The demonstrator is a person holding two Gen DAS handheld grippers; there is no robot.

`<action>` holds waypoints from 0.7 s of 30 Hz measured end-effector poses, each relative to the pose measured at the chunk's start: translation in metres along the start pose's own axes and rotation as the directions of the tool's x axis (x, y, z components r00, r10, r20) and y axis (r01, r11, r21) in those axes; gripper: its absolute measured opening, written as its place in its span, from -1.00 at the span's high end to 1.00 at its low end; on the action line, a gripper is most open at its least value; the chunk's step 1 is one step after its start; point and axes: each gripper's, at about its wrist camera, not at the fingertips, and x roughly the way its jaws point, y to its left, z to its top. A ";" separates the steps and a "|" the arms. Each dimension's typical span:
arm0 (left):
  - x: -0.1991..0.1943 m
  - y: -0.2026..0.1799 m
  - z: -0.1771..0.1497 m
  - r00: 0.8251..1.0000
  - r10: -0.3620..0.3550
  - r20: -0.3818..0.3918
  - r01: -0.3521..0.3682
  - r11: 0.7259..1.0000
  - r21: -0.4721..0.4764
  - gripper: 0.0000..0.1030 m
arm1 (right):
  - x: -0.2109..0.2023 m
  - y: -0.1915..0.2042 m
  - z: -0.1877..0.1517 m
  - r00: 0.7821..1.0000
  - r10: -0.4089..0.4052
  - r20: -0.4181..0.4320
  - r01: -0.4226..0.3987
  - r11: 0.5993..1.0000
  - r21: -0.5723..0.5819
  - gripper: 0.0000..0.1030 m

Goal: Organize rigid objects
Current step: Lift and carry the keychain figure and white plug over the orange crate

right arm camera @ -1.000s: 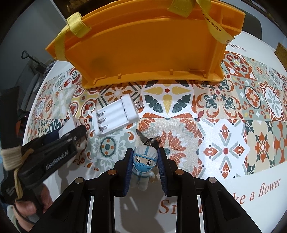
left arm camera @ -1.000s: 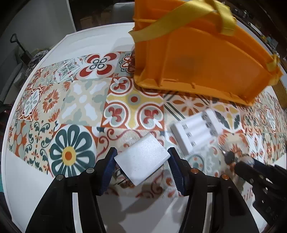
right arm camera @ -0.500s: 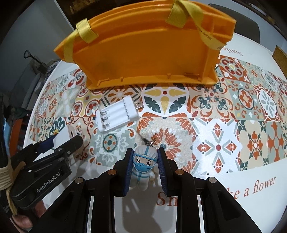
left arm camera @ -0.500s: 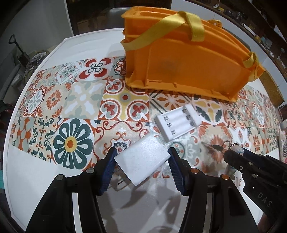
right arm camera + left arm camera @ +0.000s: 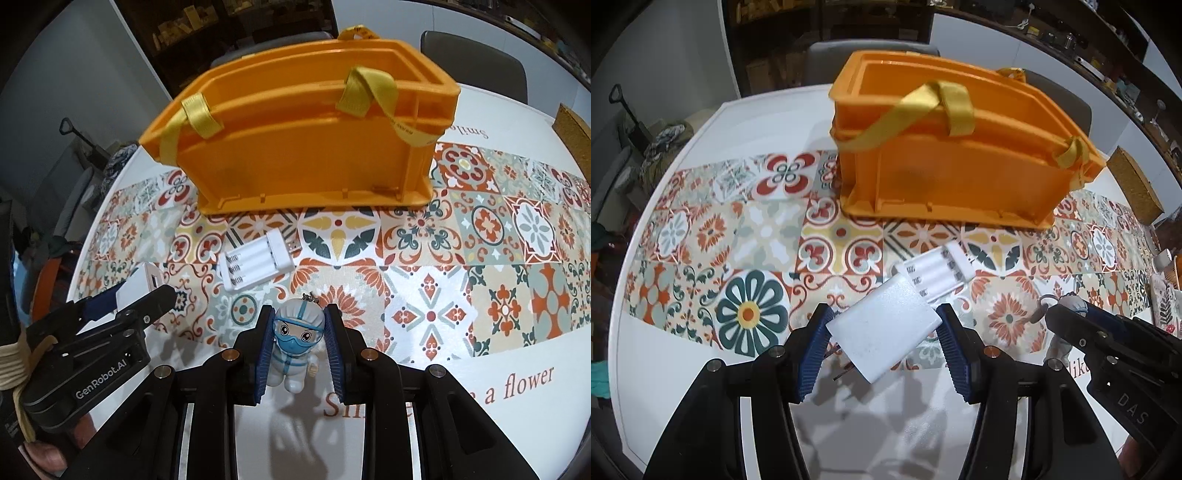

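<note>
My left gripper [image 5: 884, 325] is shut on a white plug adapter [image 5: 886, 328] and holds it above the table; it also shows in the right wrist view [image 5: 142, 286]. My right gripper [image 5: 299, 332] is shut on a small doctor figurine keychain [image 5: 295, 343], lifted off the table; the figurine also shows in the left wrist view [image 5: 1067, 306]. A white battery charger [image 5: 256, 264] lies on the tiled mat between the grippers and an orange basket [image 5: 306, 155] with yellow straps, also in the left wrist view [image 5: 960, 162].
The round white table [image 5: 683, 369] carries a patterned tile mat [image 5: 480, 240]. A cork block [image 5: 1134, 188] lies at the far right. Chairs [image 5: 472, 51] stand behind the basket.
Both grippers have risen and drawn back from the basket with their objects held. The basket's open top has come into sight. The charger has not moved.
</note>
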 end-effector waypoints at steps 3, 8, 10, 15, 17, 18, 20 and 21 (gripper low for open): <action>-0.008 -0.001 0.006 1.000 -0.003 0.024 0.003 1.000 0.007 -0.12 | -0.009 0.002 0.003 1.000 0.006 0.025 -0.006 1.000 -0.007 0.46; -0.019 -0.003 0.018 0.998 -0.013 0.060 0.012 1.000 0.017 -0.12 | -0.023 0.007 0.010 0.998 0.016 0.068 -0.014 1.000 -0.020 0.46; -0.022 -0.004 0.023 0.997 -0.019 0.070 0.018 1.000 0.022 -0.12 | -0.028 0.008 0.015 0.996 0.015 0.085 -0.013 1.000 -0.025 0.46; -0.030 -0.008 0.035 0.994 -0.031 0.103 0.027 0.999 0.039 -0.12 | -0.038 0.010 0.025 0.993 0.015 0.120 -0.011 0.999 -0.035 0.46; -0.034 -0.010 0.040 0.992 -0.029 0.120 0.023 0.998 0.051 -0.12 | -0.042 0.011 0.030 0.991 0.013 0.136 -0.008 0.999 -0.036 0.46; -0.037 -0.011 0.043 0.991 -0.028 0.131 0.021 0.998 0.058 -0.12 | -0.044 0.011 0.032 0.990 0.014 0.143 -0.009 0.999 -0.038 0.46; -0.041 -0.013 0.049 0.988 -0.033 0.148 0.023 0.997 0.068 -0.12 | -0.049 0.012 0.037 0.987 0.011 0.161 -0.004 0.999 -0.042 0.46; -0.044 -0.014 0.052 0.987 -0.037 0.156 0.026 0.997 0.072 -0.12 | -0.051 0.012 0.039 0.986 0.012 0.168 -0.005 0.999 -0.043 0.46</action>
